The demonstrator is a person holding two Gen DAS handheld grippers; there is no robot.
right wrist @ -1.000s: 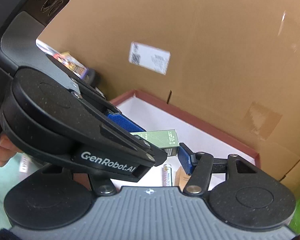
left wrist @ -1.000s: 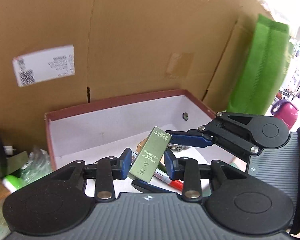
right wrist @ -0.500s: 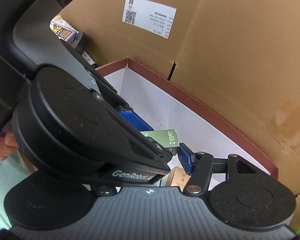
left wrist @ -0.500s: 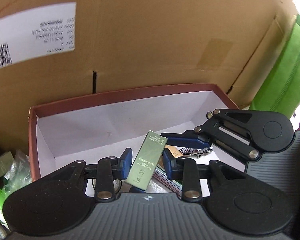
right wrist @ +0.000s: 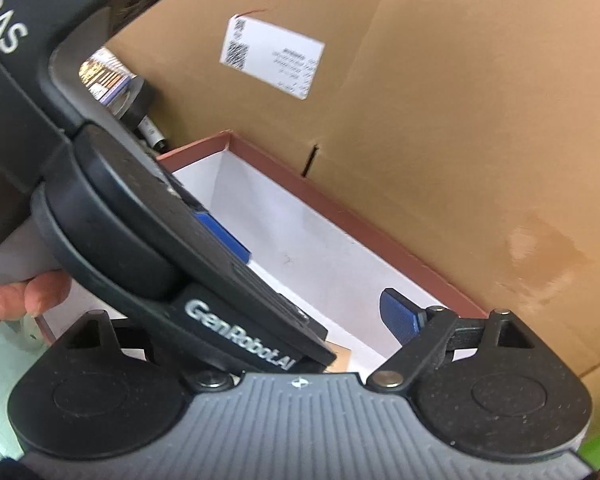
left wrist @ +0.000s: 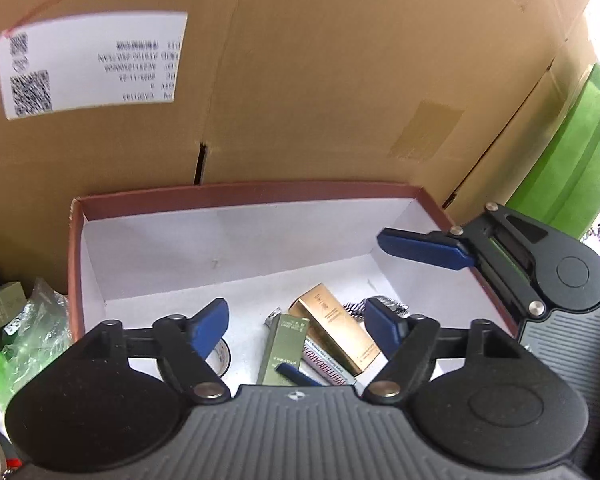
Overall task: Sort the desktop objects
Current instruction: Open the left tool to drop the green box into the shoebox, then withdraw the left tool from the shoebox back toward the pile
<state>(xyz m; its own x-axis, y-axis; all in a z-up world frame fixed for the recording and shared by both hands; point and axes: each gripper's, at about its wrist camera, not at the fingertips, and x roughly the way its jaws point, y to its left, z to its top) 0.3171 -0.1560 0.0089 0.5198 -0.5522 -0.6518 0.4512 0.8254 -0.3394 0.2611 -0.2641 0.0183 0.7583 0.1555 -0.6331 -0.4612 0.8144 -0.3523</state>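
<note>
With the jaws of the left gripper (left wrist: 296, 326) and right gripper (right wrist: 320, 276) opening and nothing between them, the green box (left wrist: 282, 354) lay inside the red-rimmed box (left wrist: 240, 191), so withdrawing for another object seemed next.

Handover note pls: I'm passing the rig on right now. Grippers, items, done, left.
Left gripper: jaws opening, nothing between them, poised over the red-rimmed white-lined cardboard box.
Right gripper: jaws opening too, empty, over the box's right side.
Green rectangular carton lies inside the box, beside the gold rectangular carton, a whiteboard marker and a metal watch band.
Done: green carton dropped in.
Left: clutter outside the box at left, including a grey-green small carton and clear plastic wrapping, probably still to sort.
</note>
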